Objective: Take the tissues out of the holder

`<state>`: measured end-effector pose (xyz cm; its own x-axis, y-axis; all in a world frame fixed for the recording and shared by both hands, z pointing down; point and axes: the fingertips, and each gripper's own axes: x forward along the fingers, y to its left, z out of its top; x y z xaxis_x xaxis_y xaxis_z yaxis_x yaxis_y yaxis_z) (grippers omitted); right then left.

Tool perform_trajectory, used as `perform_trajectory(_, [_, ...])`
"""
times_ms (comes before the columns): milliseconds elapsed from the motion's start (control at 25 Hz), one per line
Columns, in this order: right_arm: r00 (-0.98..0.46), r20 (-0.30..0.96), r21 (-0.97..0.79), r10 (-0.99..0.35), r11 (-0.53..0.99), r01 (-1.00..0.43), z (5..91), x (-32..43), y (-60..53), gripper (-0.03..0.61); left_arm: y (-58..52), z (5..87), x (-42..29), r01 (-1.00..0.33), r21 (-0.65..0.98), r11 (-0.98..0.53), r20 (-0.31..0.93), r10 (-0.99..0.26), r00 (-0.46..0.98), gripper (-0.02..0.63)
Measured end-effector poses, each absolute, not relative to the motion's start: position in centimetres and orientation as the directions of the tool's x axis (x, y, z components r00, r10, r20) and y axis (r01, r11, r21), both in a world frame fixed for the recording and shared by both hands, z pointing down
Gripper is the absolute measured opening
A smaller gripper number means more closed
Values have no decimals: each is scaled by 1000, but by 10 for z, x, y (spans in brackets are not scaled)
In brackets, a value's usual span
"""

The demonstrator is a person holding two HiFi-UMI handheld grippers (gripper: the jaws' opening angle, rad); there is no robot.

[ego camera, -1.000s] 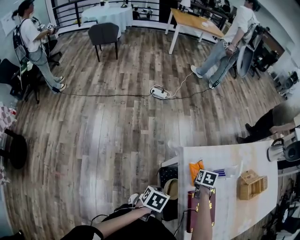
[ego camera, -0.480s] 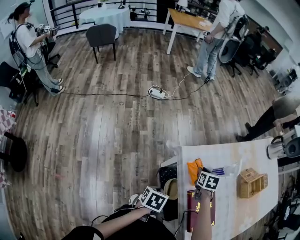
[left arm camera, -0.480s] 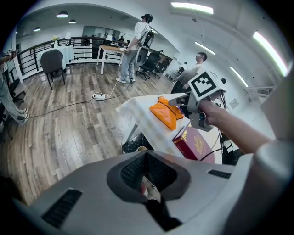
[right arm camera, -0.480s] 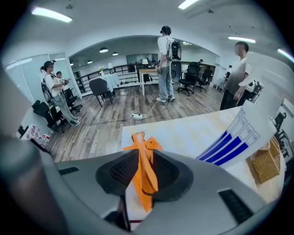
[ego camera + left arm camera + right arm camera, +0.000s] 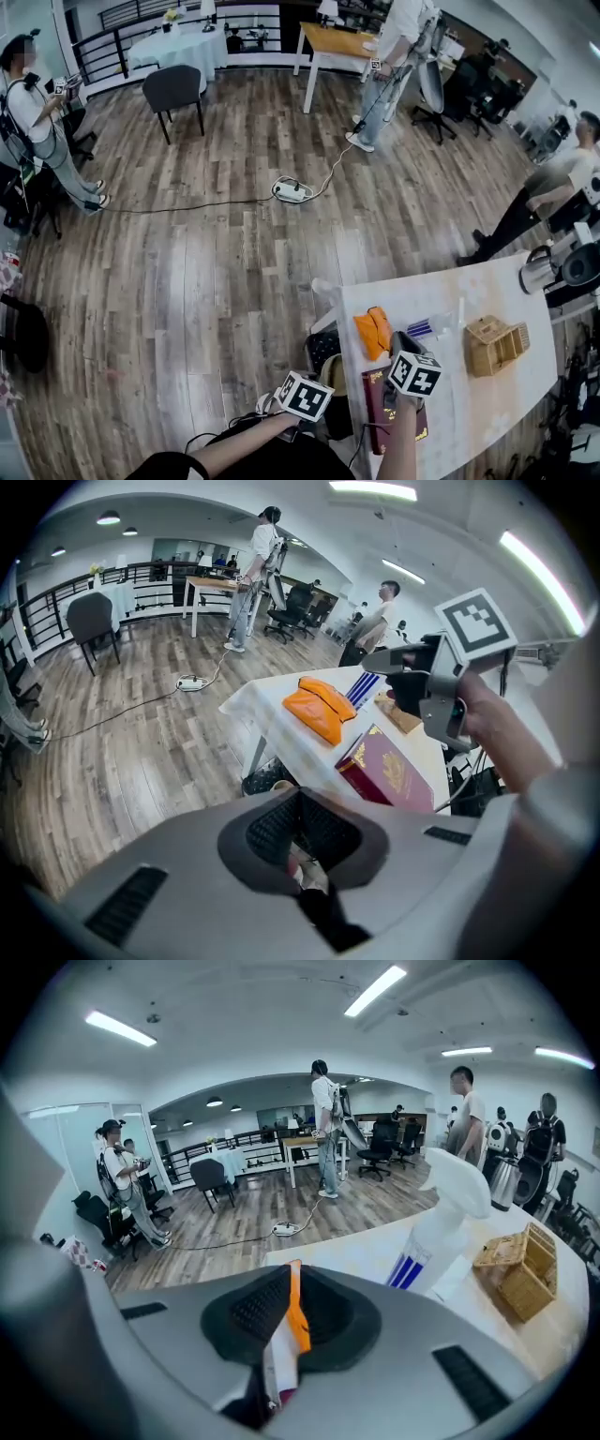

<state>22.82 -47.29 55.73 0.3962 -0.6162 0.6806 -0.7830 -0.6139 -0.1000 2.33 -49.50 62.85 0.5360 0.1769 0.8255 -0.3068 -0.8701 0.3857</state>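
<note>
Ok so it all comes down to the right gripper [image 5: 402, 346] vs the orange pouch [image 5: 372, 332]. The gripper hangs over the far end of the dark red case [image 5: 378, 411] on the white table [image 5: 441, 291], nose tilted down. The pouch lies flat just ahead of it and a bit to the left. Its long side looks like it runs roughly along the line the gripper points, so the jaws face its near short end.

I can't say for sure which thing is the holder. The pouch is my guess since it sits right in line with the jaw slit. The case under the gripper or the wicker box [image 5: 494, 345] off to the right could be it too. No loose tissue shows in any of the 3 views.

Right jaws: a thin slit apart, and they've just been easing closed a little. In the slit I see an orange strip above a white strip, with dark red at the bottom. That reads to me like pouch, table and case seen through the gap, not something pinched. In the left gripper view nothing dangles from it either.

Left gripper [image 5: 296, 808]: pads together on nothing, off the table's left edge, well apart from all of it. The right hand is clearly nearer.
</note>
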Motion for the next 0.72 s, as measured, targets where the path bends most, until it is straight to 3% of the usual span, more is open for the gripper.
perform_trajectory(160, [350,708,-131,-613,-601,-788,555,196,-458,14,-486,624,32,-287,386,-877,819,182,544,6])
perform_trajectory(720, [192,815,-222,-547,-601,-768,592,97,-396,14,-444,606,43,-241,380,-893,794,182,581,6])
